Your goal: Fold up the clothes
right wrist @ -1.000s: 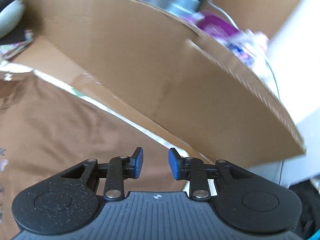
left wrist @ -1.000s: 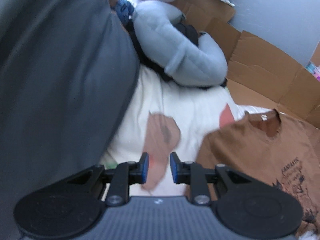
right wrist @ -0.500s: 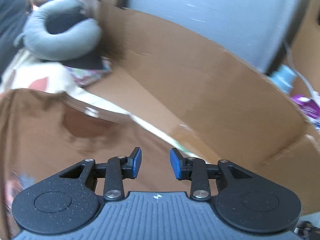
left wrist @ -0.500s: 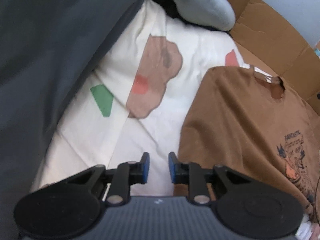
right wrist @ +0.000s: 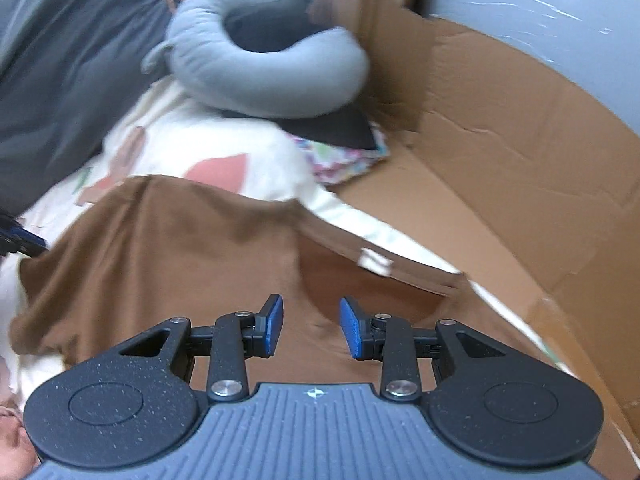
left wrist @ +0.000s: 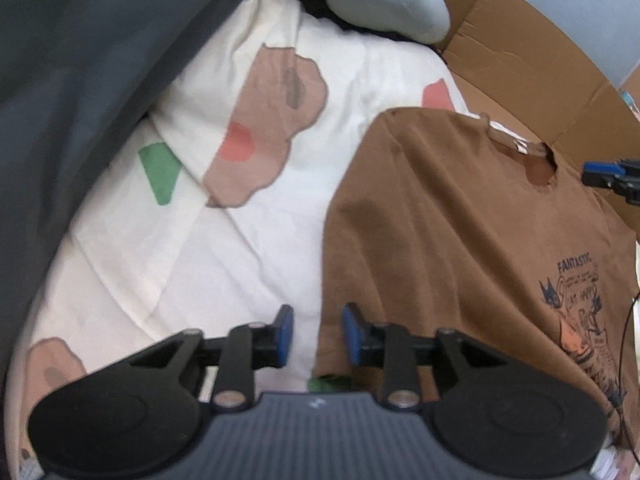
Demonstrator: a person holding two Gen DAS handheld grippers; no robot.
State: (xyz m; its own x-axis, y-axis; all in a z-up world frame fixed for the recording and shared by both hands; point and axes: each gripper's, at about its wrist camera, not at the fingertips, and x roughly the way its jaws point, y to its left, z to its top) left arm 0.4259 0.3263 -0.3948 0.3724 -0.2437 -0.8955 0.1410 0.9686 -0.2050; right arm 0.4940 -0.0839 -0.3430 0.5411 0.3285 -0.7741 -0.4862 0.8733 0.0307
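A brown T-shirt (left wrist: 440,240) with a dark cartoon print (left wrist: 580,300) lies face up on the bed, its neck opening (left wrist: 536,168) toward the cardboard. My left gripper (left wrist: 316,336) hovers over the shirt's left edge; its jaws are opening, and the pads touch no cloth. In the right wrist view my right gripper (right wrist: 311,326) stands open just short of the collar (right wrist: 360,284) of the shirt (right wrist: 180,248), with nothing between its fingers. Its blue tip (left wrist: 612,176) shows at the right edge of the left wrist view.
Under the shirt lies a white quilt (left wrist: 240,240) with brown, red and green patches. A grey neck pillow (right wrist: 260,72) sits at the far end. Flattened cardboard (right wrist: 500,140) lines the right side. Dark grey fabric (left wrist: 80,80) fills the left.
The left gripper has sunk toward the shirt's left edge and its jaws have widened. The right gripper has swung from the cardboard wall over to the shirt's collar.
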